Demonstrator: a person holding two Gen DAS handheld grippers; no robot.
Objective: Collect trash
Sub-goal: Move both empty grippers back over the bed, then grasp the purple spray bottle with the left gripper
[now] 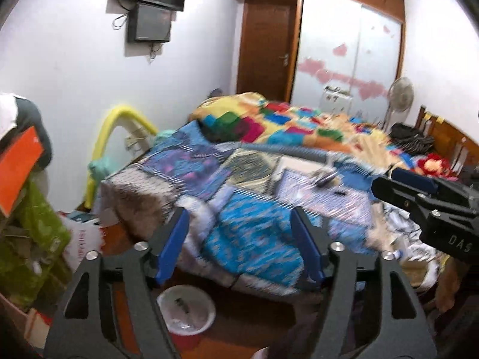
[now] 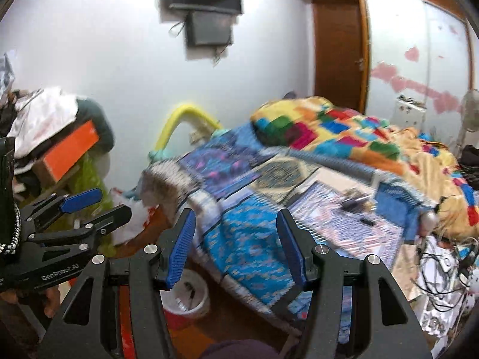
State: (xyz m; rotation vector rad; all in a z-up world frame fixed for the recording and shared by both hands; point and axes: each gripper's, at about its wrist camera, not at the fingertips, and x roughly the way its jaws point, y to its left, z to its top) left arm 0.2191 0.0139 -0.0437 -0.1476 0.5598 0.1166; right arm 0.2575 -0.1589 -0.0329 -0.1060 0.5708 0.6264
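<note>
A white-lined red bin (image 1: pixel 185 314) stands on the floor at the foot of the bed; a little dark debris lies inside. It also shows in the right wrist view (image 2: pixel 187 299). Small dark items (image 1: pixel 324 179) lie on the patterned bedspread; they also show in the right wrist view (image 2: pixel 354 200). My left gripper (image 1: pixel 242 242) is open and empty, held above the bin and the bed's near corner. My right gripper (image 2: pixel 236 242) is open and empty, also over the bed's foot. The right gripper shows in the left wrist view (image 1: pixel 419 191). The left gripper shows in the right wrist view (image 2: pixel 92 206).
A bed (image 1: pixel 254 239) with colourful quilts fills the middle. Piled clothes, an orange box (image 1: pixel 18 170) and green bags stand at the left. Tangled cables and papers (image 2: pixel 443 272) lie at the right. A wardrobe, door and fan stand behind.
</note>
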